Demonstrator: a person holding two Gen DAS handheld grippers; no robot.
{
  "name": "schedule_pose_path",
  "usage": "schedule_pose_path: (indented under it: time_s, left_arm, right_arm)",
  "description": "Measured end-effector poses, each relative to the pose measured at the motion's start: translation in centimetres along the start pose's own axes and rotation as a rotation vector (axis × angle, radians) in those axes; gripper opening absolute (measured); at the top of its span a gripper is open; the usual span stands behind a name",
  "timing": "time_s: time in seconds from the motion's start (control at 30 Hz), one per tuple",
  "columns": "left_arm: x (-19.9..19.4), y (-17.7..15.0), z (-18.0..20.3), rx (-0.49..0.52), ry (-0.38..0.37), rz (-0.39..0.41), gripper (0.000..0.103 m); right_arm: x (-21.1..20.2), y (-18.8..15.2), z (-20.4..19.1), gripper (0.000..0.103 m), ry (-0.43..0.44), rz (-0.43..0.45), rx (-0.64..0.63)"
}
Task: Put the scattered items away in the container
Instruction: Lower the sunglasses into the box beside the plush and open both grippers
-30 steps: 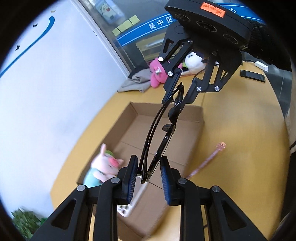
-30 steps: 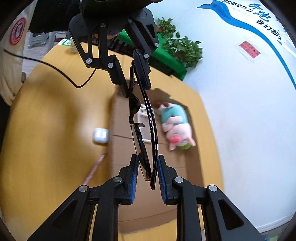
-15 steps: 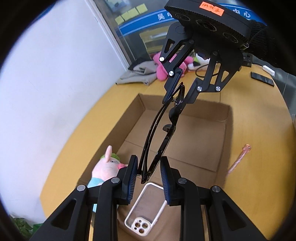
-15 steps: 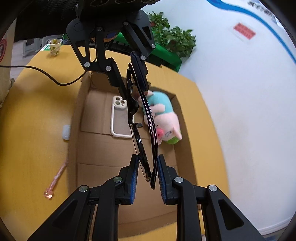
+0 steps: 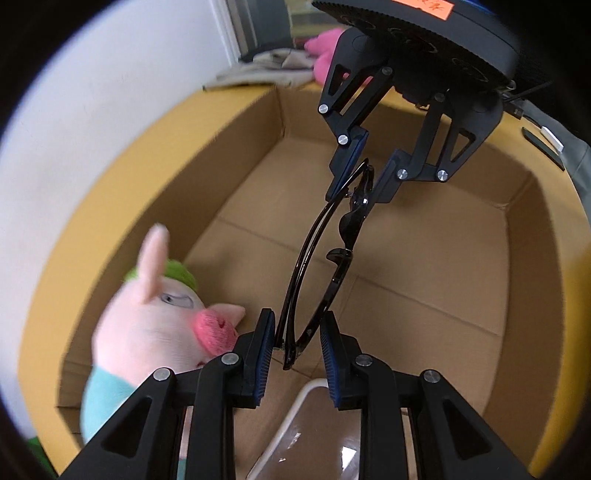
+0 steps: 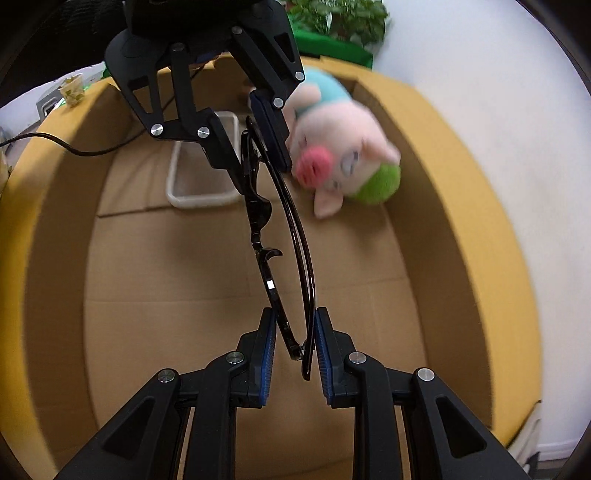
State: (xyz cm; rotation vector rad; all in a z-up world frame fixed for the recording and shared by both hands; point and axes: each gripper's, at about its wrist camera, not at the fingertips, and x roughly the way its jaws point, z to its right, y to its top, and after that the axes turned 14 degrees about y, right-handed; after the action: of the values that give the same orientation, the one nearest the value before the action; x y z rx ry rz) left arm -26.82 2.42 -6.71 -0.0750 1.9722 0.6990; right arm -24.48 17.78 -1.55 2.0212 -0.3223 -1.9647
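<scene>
Black folded glasses (image 5: 325, 266) (image 6: 275, 251) hang between my two grippers, low inside the open cardboard box (image 5: 509, 280) (image 6: 66, 258). My left gripper (image 5: 297, 354) is shut on one end of the glasses. My right gripper (image 6: 293, 347) is shut on the other end; it also shows in the left wrist view (image 5: 364, 177), facing me. A pink pig plush (image 5: 159, 328) (image 6: 343, 147) lies in the box beside the left gripper. A clear phone case (image 5: 314, 435) (image 6: 201, 177) lies on the box floor under the left gripper.
The box sits on a yellow table (image 5: 122, 177) (image 6: 472, 192) next to a white wall (image 5: 92, 92). A pink plush (image 5: 325, 48) and grey cloth (image 5: 266, 66) lie beyond the box. A black cable (image 6: 66, 142) and green plants (image 6: 340, 18) are at the other end.
Both grippers have lowered the glasses together into the box. The box walls, pig plush and phone case now look much closer. The grip on the glasses is unchanged.
</scene>
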Motion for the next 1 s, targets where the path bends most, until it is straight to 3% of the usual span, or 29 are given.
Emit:
schedule_pose_path:
  time_s: [0.23, 1.0]
  left_arm:
    - [4.0, -0.7, 0.0, 0.0, 0.016, -0.095, 0.025]
    - [3.0, -1.0, -0.8, -0.048, 0.032, -0.09, 0.028]
  right_arm:
    - [3.2, 0.3, 1.3, 0.023, 0.039, -0.059, 0.023]
    - [2.7, 1.4, 0.4, 0.025, 0.038, -0.052, 0.097]
